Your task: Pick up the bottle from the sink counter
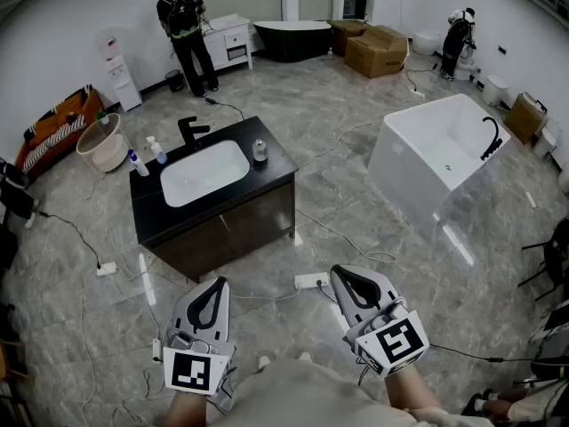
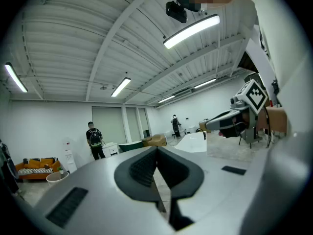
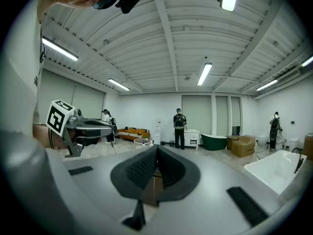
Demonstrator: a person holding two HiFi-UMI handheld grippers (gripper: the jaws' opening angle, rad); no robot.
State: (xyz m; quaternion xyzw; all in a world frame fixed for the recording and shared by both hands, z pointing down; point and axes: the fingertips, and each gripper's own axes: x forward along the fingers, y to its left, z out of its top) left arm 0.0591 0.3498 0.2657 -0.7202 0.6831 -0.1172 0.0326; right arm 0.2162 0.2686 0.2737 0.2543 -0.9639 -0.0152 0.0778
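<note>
Black sink counter (image 1: 267, 181) carries the bottle (image 1: 260, 150) just beside the basin (image 1: 204, 172), well apart from the left gripper (image 1: 216, 285) and right gripper (image 1: 341, 275) (both near the person). Left gripper view: jaws clenched, empty. Right gripper view: likewise.

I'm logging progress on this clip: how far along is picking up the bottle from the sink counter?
Done: nothing yet. The small bottle stands on the sink counter right of the basin; two spray bottles stand at its left end. In hand: nothing; the left gripper and right gripper are shut, empty, well short of the counter. Remaining: approach, open, grasp, lift.
</note>
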